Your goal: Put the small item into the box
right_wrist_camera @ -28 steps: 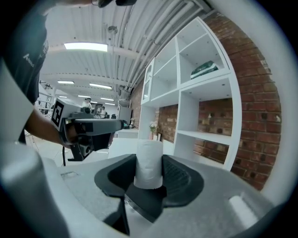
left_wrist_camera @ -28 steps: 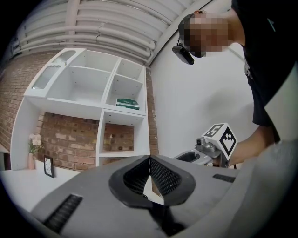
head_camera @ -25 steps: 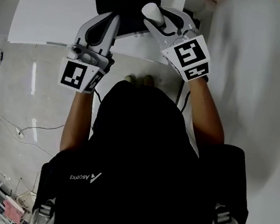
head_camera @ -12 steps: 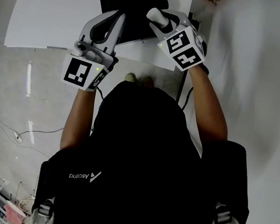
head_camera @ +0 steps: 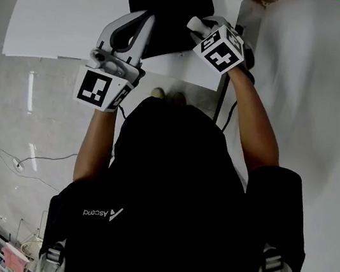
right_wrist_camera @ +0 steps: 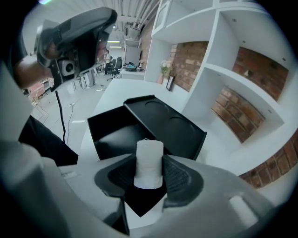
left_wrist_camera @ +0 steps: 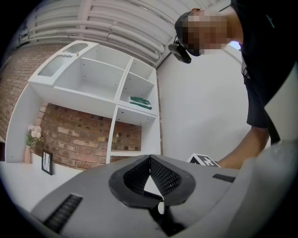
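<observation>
An open black box [right_wrist_camera: 109, 132] lies on the white table [head_camera: 69, 5], its hinged lid [right_wrist_camera: 170, 123] laid back beside it. In the head view the black box [head_camera: 172, 10] is at the top centre. My right gripper [right_wrist_camera: 149, 179] is shut on a small white cylinder [right_wrist_camera: 149, 153], upright between the pads and just in front of the box's near edge. From above, the right gripper [head_camera: 199, 28] holds the white cylinder [head_camera: 194, 23] over the box's right side. My left gripper [head_camera: 145, 23] hovers at the box's left side; its jaws [left_wrist_camera: 149, 159] meet at the tips with nothing between them.
A white shelf unit [left_wrist_camera: 116, 93] against a brick wall stands behind the table, with a green item [left_wrist_camera: 140, 102] on one shelf. A small picture frame [left_wrist_camera: 46, 162] and flowers [left_wrist_camera: 32, 137] sit at the table's far end. A cable [head_camera: 24, 156] runs over the floor at the left.
My right gripper has carried the white cylinder up and forward, turning, from the box's near edge to over its right side. The left gripper has barely moved.
</observation>
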A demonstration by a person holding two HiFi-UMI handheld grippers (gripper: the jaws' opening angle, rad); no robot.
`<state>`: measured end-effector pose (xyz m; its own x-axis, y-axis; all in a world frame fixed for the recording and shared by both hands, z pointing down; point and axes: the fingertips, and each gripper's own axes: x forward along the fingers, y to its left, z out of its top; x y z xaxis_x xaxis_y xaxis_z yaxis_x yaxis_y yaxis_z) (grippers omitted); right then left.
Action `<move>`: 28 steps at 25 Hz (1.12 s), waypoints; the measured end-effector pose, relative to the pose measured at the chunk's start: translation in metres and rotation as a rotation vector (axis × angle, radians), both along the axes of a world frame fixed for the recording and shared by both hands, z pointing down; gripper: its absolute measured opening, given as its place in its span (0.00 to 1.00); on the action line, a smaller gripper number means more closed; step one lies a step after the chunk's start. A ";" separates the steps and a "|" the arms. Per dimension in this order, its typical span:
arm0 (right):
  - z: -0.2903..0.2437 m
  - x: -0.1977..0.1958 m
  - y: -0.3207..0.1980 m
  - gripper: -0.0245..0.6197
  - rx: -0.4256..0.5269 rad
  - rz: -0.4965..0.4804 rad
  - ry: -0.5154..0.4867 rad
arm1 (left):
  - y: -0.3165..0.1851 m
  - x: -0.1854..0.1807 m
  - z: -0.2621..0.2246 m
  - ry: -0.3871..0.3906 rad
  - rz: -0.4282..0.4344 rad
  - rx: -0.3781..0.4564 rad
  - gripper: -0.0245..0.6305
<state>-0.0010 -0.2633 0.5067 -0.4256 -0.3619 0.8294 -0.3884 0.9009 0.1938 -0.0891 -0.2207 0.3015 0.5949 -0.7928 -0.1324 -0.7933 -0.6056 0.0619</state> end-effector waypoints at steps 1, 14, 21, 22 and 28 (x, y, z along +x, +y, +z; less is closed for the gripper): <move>0.005 0.000 -0.001 0.30 -0.008 -0.002 0.020 | 0.000 -0.003 0.001 0.001 -0.001 -0.002 0.04; 0.053 0.001 -0.012 0.31 -0.034 -0.028 0.196 | -0.008 -0.020 0.016 0.005 0.000 -0.035 0.04; 0.062 0.002 -0.016 0.31 -0.025 0.000 0.250 | -0.009 -0.021 0.023 0.005 0.011 -0.053 0.04; 0.063 0.002 -0.017 0.31 -0.022 0.008 0.259 | -0.009 -0.021 0.023 0.005 0.013 -0.054 0.04; 0.068 0.004 -0.018 0.32 -0.012 0.017 0.311 | -0.009 -0.022 0.027 0.007 0.013 -0.059 0.04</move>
